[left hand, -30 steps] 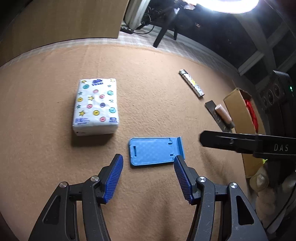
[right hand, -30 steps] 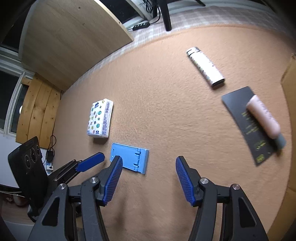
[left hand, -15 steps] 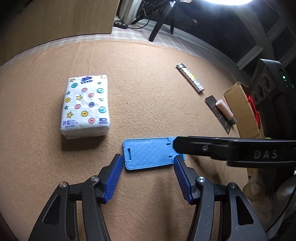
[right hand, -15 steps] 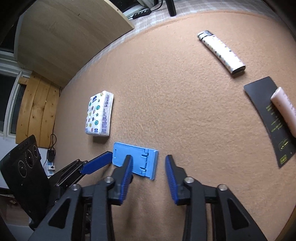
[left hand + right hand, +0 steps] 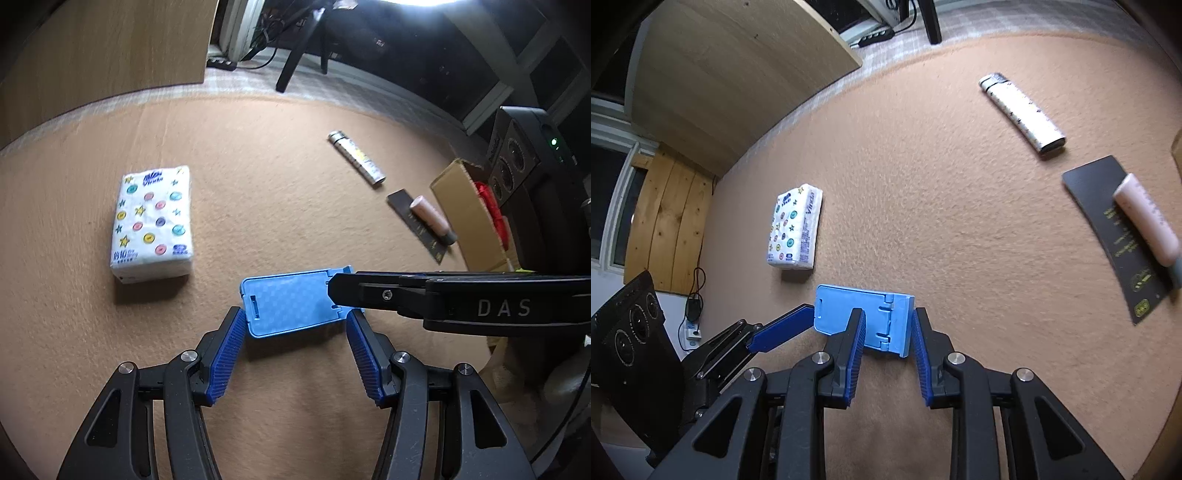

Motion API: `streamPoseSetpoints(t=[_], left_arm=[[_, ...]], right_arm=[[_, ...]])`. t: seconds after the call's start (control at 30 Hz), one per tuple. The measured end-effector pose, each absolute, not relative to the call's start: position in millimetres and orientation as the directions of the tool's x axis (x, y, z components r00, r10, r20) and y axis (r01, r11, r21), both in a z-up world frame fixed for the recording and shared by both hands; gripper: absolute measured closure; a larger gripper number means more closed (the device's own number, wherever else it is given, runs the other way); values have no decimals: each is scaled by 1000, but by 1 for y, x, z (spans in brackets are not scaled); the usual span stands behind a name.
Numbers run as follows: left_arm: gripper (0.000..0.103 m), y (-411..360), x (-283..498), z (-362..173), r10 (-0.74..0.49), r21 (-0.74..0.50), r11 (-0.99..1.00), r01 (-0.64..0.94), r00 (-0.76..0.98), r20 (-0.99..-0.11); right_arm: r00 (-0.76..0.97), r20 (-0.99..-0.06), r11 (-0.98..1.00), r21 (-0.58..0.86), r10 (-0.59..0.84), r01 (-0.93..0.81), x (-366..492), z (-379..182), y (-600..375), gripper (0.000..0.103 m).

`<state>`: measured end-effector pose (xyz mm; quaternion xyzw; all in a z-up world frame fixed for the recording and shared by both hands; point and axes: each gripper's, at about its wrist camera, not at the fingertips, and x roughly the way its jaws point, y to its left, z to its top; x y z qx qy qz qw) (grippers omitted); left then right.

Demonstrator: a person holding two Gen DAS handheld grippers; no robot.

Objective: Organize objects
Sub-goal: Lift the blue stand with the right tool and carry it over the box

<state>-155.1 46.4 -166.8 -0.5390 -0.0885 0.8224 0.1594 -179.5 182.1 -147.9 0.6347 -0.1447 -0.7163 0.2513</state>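
At lower centre of both wrist views, flat on the tan carpet (image 5: 295, 155): blue phone stand (image 5: 291, 306). Left gripper (image 5: 295, 332) spread apart, pads flanking the stand's near edge, contact unclear. Right gripper (image 5: 888, 332) narrowed around the stand's hinged end, pads seemingly pressing it. Left of centre, tissue pack (image 5: 152, 224); upper right, lighter (image 5: 1021, 112).

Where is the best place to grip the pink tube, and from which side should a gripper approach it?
Probably mid-body, from above, jaws across its width. The pink tube is long and narrow, lying flat partly on the black card, apart from the lighter.
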Motion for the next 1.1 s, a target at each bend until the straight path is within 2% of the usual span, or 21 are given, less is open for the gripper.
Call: streamPoseSetpoints(t=[0.47,1.1], left_arm=[[43,110,-155,-124,432,-338,-898,-283,-413,-802],[43,274,-161,-85,564,-352,-788,-504,-365,-740]], right_arm=[[-207,-822,-848,515,-530,125,-174,-105,257,79],[-390,-815,-880,475,-428,-27,-160,-62,414,79]])
